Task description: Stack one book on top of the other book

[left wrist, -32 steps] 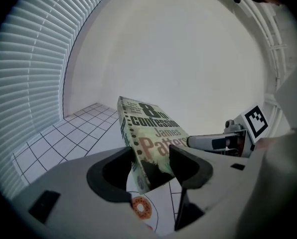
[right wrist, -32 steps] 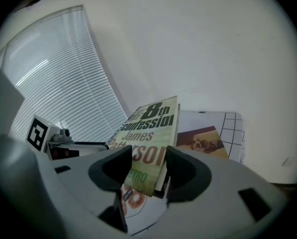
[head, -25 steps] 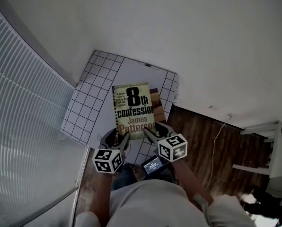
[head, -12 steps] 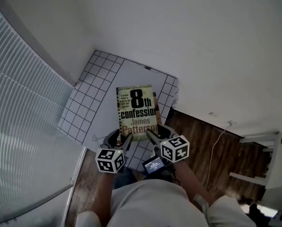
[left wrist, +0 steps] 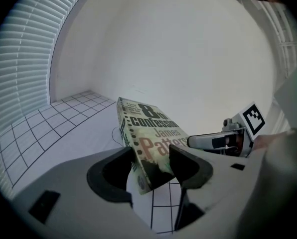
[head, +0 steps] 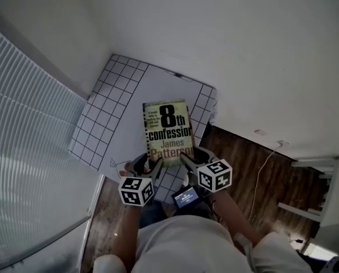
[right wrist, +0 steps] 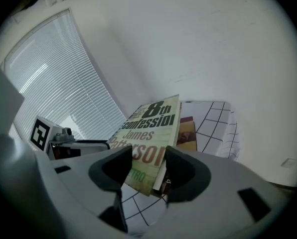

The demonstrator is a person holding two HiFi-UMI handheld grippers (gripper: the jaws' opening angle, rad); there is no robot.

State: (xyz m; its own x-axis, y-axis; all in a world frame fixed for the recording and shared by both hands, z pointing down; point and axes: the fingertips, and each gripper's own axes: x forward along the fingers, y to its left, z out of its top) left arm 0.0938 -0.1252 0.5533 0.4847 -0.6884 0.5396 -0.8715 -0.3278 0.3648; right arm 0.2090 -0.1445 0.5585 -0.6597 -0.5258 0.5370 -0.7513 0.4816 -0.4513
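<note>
A green paperback, "8th confession" [head: 168, 132], hangs tilted over the white gridded tablecloth [head: 101, 118]. My left gripper [head: 152, 166] is shut on the book's near left corner [left wrist: 151, 166]. My right gripper [head: 186, 161] is shut on its near right corner [right wrist: 148, 168]. A brown-covered book [right wrist: 187, 131] lies on the cloth just beneath and to the right of the green one. In the head view the green book hides it almost entirely.
White window blinds [head: 27, 152] run along the left of the table. A plain white wall [head: 243, 50] stands behind it. Dark wood floor [head: 255, 169] with a thin cable lies to the right. A small lit screen [head: 185, 197] sits near the person's chest.
Both grippers have carried the green book a little forward and down over the brown book. The brown book showed at the green book's right edge a second ago and is now covered.
</note>
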